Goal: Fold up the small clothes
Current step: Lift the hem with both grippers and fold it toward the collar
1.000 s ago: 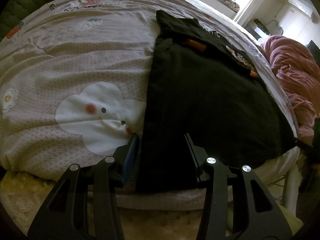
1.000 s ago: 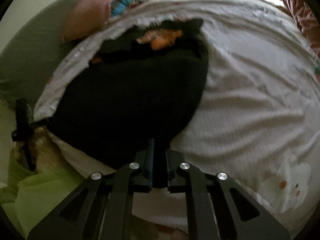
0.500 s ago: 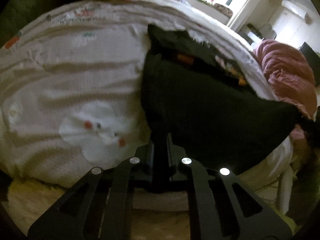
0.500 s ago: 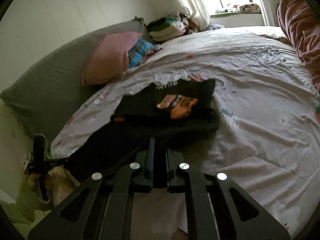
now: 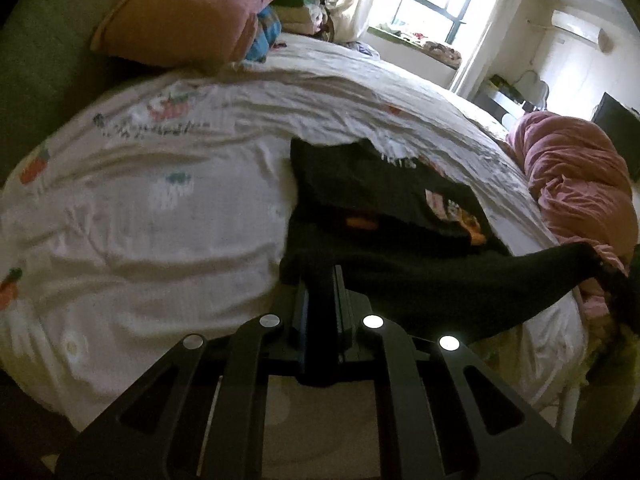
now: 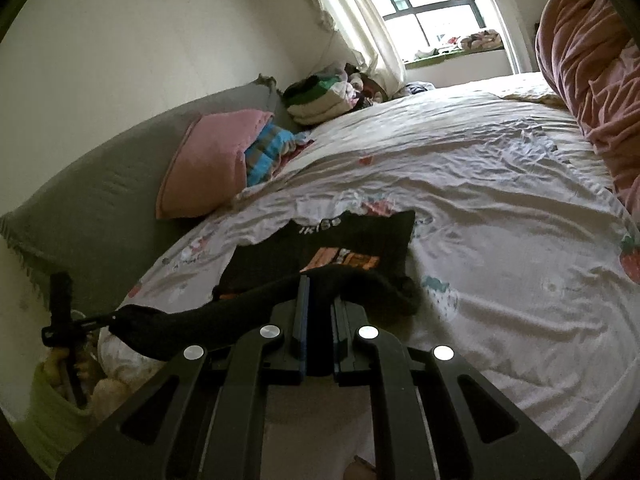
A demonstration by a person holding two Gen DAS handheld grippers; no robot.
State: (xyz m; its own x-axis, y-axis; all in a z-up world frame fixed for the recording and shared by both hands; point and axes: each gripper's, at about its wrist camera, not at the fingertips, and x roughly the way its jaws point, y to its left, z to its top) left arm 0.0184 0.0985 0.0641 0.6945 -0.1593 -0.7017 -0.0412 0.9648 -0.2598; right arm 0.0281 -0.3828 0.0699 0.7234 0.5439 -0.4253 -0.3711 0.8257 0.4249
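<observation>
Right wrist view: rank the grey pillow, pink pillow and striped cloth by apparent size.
1. Grey pillow, largest.
2. Pink pillow.
3. Striped cloth, smallest, partly hidden behind the pink pillow.

Bare bedsheet (image 5: 168, 240) beside black garment (image 5: 400, 276)

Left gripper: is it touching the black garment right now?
Touching. The left wrist view shows the left gripper with jaws shut on the black garment, its edge pinched between them and lifted.

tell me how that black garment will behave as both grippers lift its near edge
Probably floppy: the black garment sags in a band between the left gripper and right gripper. Likely light, since thin pinches carry it. Its far part may drag along the bedsheet.
</observation>
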